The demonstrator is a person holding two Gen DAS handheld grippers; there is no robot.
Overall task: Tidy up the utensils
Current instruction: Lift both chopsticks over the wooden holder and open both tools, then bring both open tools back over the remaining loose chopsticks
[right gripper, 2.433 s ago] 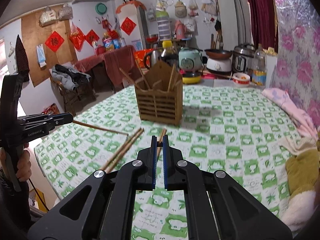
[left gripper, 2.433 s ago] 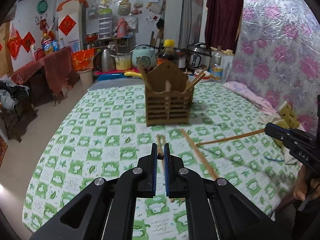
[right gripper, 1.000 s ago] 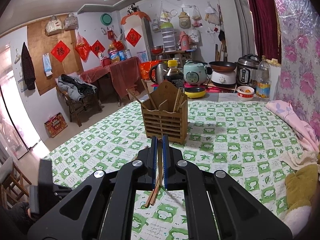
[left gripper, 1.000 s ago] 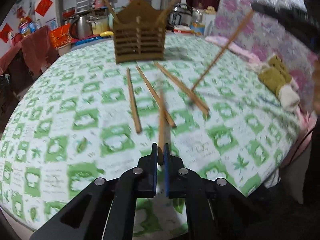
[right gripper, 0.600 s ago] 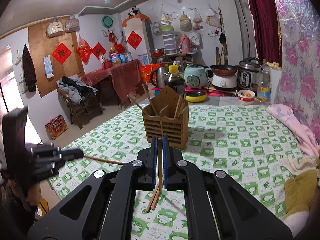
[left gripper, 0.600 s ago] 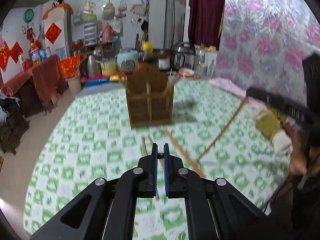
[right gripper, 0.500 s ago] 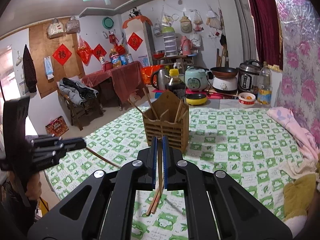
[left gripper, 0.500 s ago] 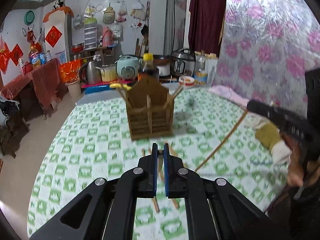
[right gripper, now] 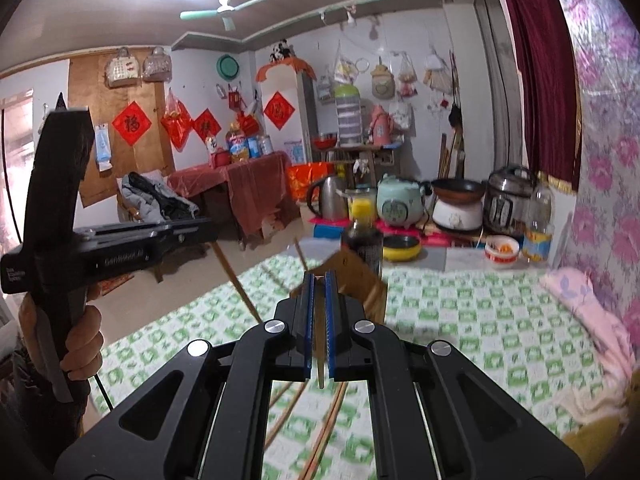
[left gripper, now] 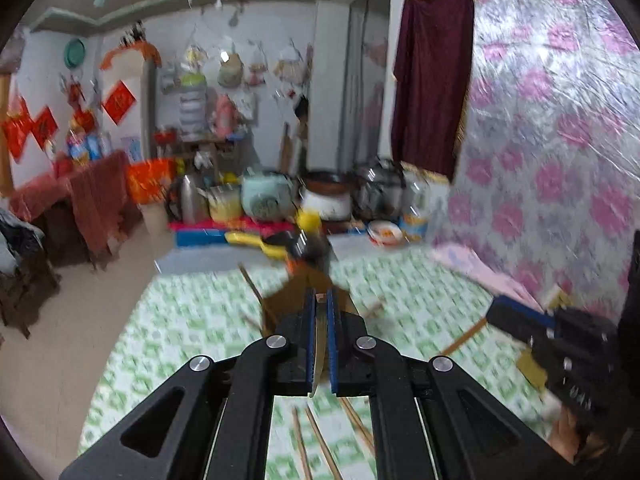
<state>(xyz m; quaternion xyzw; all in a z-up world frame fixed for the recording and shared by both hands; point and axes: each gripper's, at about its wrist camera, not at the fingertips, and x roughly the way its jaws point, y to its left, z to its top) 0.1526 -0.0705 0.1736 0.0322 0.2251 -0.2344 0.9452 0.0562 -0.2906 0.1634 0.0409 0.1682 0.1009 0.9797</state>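
A brown wooden utensil holder [left gripper: 288, 300] stands on the green-checked table, partly hidden behind my jaws; it also shows in the right wrist view [right gripper: 360, 272]. My left gripper [left gripper: 319, 304] is shut on a wooden chopstick [left gripper: 318, 360] that hangs down between the jaws, lifted close in front of the holder. My right gripper [right gripper: 319, 280] is shut on another chopstick [right gripper: 320, 356], also raised near the holder. Several loose chopsticks [left gripper: 316, 444] lie on the cloth below, also in the right wrist view [right gripper: 324, 436].
The table cloth [right gripper: 480, 320] stretches right to a pink cloth [right gripper: 584, 304] and a plush toy at the edge. A soy sauce bottle [right gripper: 362, 236], cookers and a kettle [right gripper: 330, 196] stand behind the holder. The view is blurred.
Both grippers have risen and come closer to the holder, each keeping its chopstick. The left view now tilts up towards the room.
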